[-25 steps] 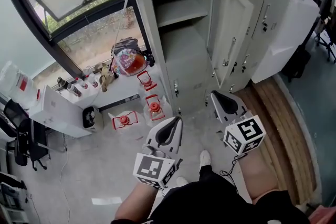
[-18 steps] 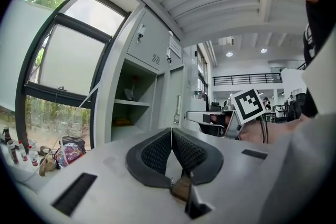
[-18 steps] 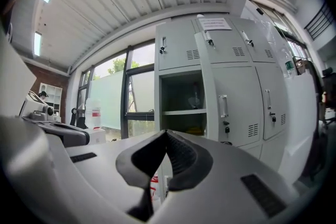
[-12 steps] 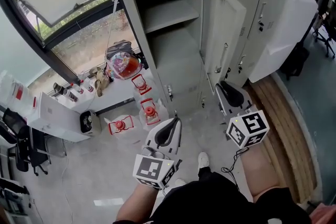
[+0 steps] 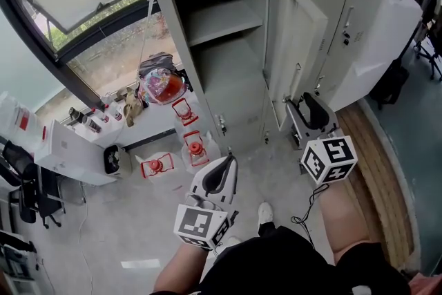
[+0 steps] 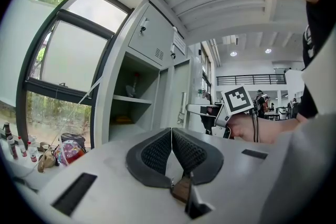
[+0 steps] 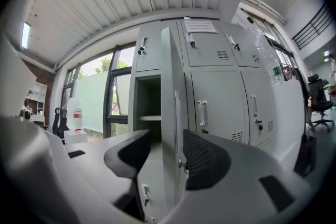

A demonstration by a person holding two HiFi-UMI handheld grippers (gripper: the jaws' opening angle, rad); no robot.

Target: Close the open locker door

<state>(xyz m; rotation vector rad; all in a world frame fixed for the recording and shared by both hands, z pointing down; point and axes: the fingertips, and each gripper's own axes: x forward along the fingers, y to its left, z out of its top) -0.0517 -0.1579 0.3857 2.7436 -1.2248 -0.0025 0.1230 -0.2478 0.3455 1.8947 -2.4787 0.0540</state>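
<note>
The grey locker's door stands swung out, showing a shelf and a bare compartment. My right gripper is at the door's free edge, near the handle. Its jaws have just been opening and now stand wide. In the right gripper view the door's edge runs between the two pads of the right gripper, which do not press on it. My left gripper hangs lower, in front of the locker's base, and is shut on nothing; in the left gripper view its pads meet.
Shut lockers continue to the right of the open one. Red lanterns, a bag and a white box sit on the floor by the window at left. A black chair stands far left. My shoe is below.
My right gripper has moved up and to the right, to the door's edge, and its jaws have gone from shut to wide. The left gripper has hardly shifted.
</note>
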